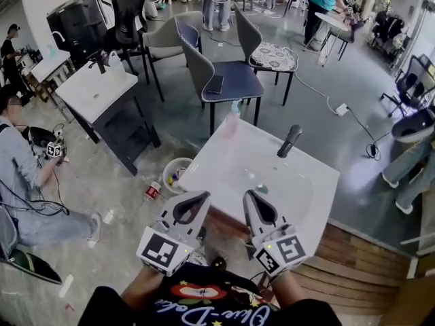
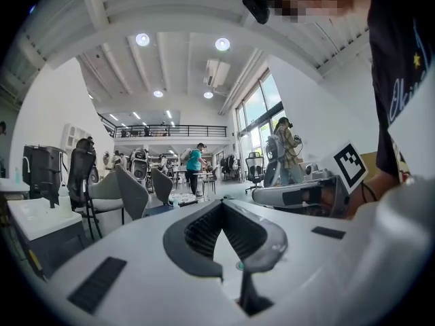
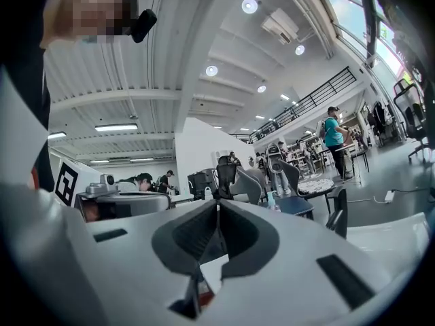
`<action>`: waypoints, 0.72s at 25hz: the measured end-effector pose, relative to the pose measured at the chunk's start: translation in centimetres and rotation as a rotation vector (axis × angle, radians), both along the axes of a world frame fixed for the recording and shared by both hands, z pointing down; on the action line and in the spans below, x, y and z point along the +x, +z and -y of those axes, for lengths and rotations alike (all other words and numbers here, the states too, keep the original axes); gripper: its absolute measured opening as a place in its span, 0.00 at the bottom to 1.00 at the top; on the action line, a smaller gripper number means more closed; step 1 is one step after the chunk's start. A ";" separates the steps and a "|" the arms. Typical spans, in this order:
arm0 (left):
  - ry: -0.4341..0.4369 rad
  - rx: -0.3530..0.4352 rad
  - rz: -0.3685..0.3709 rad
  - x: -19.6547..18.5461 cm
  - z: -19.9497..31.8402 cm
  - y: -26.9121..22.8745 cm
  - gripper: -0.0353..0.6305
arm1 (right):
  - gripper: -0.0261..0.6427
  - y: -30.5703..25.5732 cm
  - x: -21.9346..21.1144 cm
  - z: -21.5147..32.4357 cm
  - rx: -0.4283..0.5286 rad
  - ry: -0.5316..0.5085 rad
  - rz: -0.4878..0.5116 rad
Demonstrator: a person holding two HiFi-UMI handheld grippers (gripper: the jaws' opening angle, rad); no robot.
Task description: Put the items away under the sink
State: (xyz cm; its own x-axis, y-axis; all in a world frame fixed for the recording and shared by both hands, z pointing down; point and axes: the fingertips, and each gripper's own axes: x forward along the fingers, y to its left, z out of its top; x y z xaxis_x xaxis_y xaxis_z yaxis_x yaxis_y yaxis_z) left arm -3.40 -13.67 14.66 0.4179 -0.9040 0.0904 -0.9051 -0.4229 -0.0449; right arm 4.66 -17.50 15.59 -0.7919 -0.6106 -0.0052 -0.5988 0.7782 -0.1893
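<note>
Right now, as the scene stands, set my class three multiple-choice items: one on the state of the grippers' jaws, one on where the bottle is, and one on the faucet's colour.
1. How do the jaws of the left gripper and the right gripper stand?
A wide apart
B closed on a cloth
C shut, with nothing between them

2. Where is the bottle?
A in the left gripper
B at the far edge of the white sink top
C in the right gripper

3. What colour is the faucet?
A black
B red
C yellow

Answers:
1 C, since each gripper view shows the jaw tips meeting with nothing held.
2 B, since the head view shows it on the edge farthest from the person.
3 A, since it shows dark against the white top.
</note>
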 end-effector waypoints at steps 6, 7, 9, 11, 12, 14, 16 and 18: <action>0.032 0.000 -0.020 -1.0 2.0 -0.2 0.06 | 0.05 -0.5 -1.4 1.6 0.010 0.018 -0.008; 0.039 0.001 -0.029 -1.1 2.4 -0.4 0.06 | 0.05 -0.5 -1.6 2.0 0.008 0.022 -0.007; 0.045 0.004 -0.028 -1.6 3.1 -0.5 0.06 | 0.05 -0.4 -2.1 2.8 -0.001 0.029 -0.004; 0.046 0.005 -0.019 -2.2 3.9 -0.4 0.06 | 0.05 -0.3 -2.5 3.5 -0.004 0.037 -0.004; 0.049 0.007 -0.015 -2.5 4.3 -0.4 0.06 | 0.05 -0.2 -2.7 3.9 -0.004 0.042 -0.004; 0.061 0.010 -0.011 -2.8 5.3 -0.3 0.06 | 0.05 0.0 -3.0 4.7 -0.005 0.052 -0.002; 0.073 0.004 -0.012 -3.0 6.1 0.0 0.06 | 0.05 0.2 -3.3 5.5 -0.010 0.062 -0.003; 0.081 -0.001 -0.017 -3.3 7.0 0.1 0.06 | 0.05 0.4 -3.6 6.2 -0.015 0.072 -0.006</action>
